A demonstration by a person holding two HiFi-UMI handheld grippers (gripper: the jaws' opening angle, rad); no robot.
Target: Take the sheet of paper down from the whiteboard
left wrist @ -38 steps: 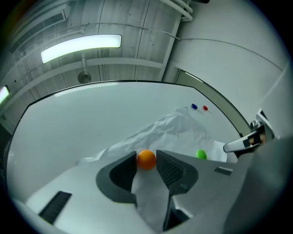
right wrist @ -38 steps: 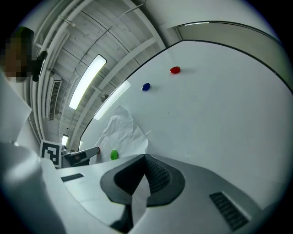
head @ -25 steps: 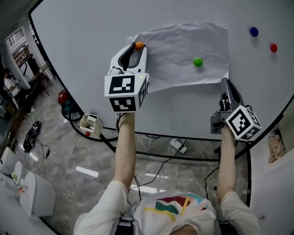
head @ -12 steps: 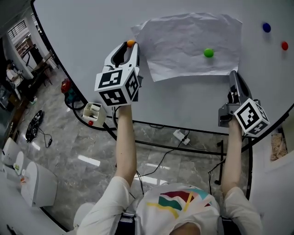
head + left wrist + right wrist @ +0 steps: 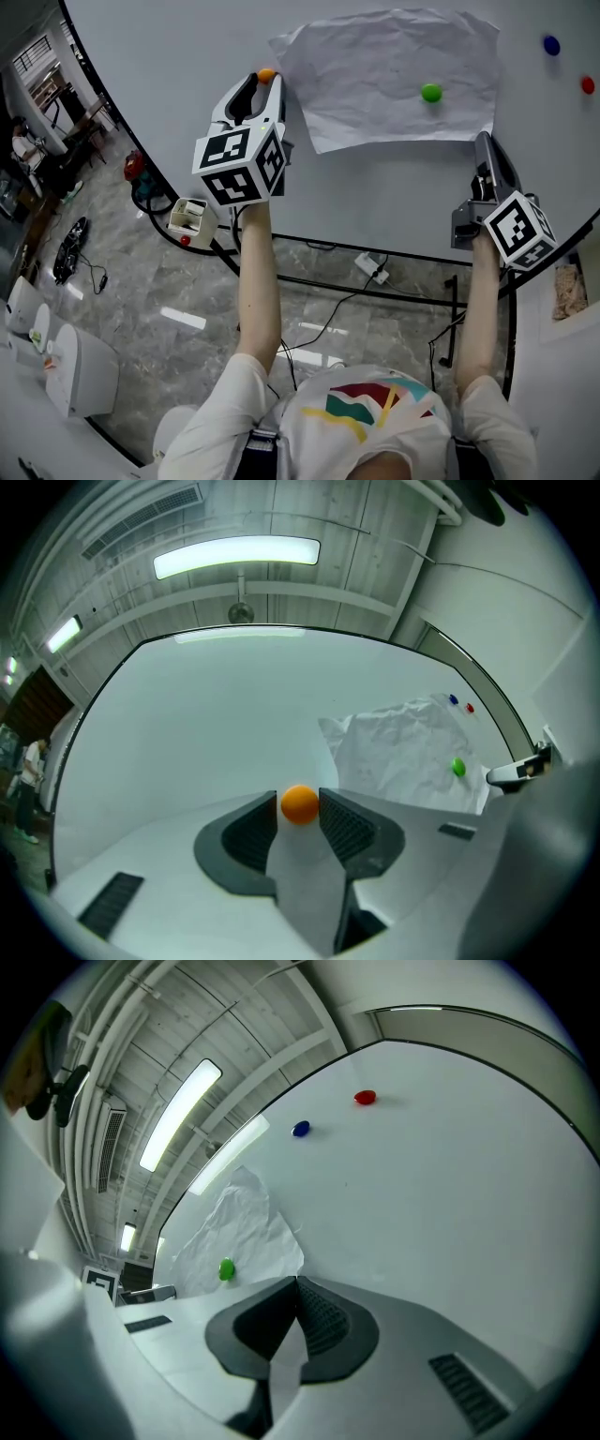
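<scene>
White, crumpled sheet of paper (image 5: 375,84) lies flat against a large, glossy white whiteboard (image 5: 187,56). A small round green magnet (image 5: 431,93) sits on the sheet, right of its middle.

The left gripper (image 5: 267,82) is raised toward the board, its two dark ribbed jaws closed narrowly on a small round orange magnet (image 5: 266,75). In the left gripper view, the orange magnet (image 5: 300,804) is pinched at the very tips of the left gripper (image 5: 298,801). The sheet of paper (image 5: 403,752) spreads just to the right of these jaws and a little beyond them, with its upper left corner nearest the tips. The green magnet (image 5: 458,768) is farther right on the sheet.

The right gripper (image 5: 485,139) points up at the board, and the sheet's lower right corner is just past its tips. In the right gripper view, the right gripper (image 5: 297,1283) has its jaws pressed fully together with nothing between them. The sheet of paper (image 5: 239,1232) rises ahead and to the left of them, and the green magnet (image 5: 226,1269) is left of the tips. It is unclear whether the tips touch the paper's corner.

A small round blue magnet (image 5: 551,45) and a small round red magnet (image 5: 588,85) sit on bare board, ahead of the right gripper and to its right, clear of the sheet.
</scene>
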